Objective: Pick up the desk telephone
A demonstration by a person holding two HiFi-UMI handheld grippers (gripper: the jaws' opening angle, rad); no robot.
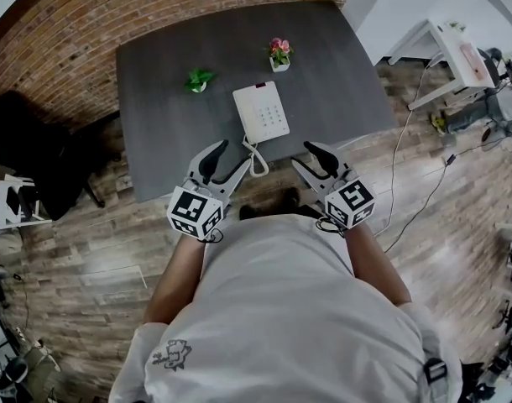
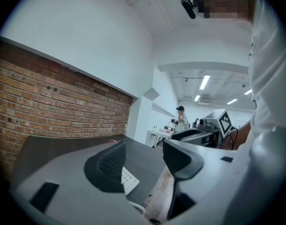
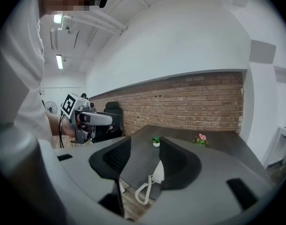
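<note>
The white desk telephone lies flat near the front edge of the dark grey table, and its coiled cord hangs over that edge. My left gripper is open just short of the table edge, left of the cord, with nothing in it. My right gripper is open to the right of the cord, also with nothing in it. In the left gripper view the telephone's keypad shows between the open jaws, farther ahead. The right gripper view shows the telephone and cord beyond its open jaws.
A small green plant and a pink flower pot stand farther back on the table. A brick wall runs behind it. A black chair is at the left, a white desk and floor cables at the right.
</note>
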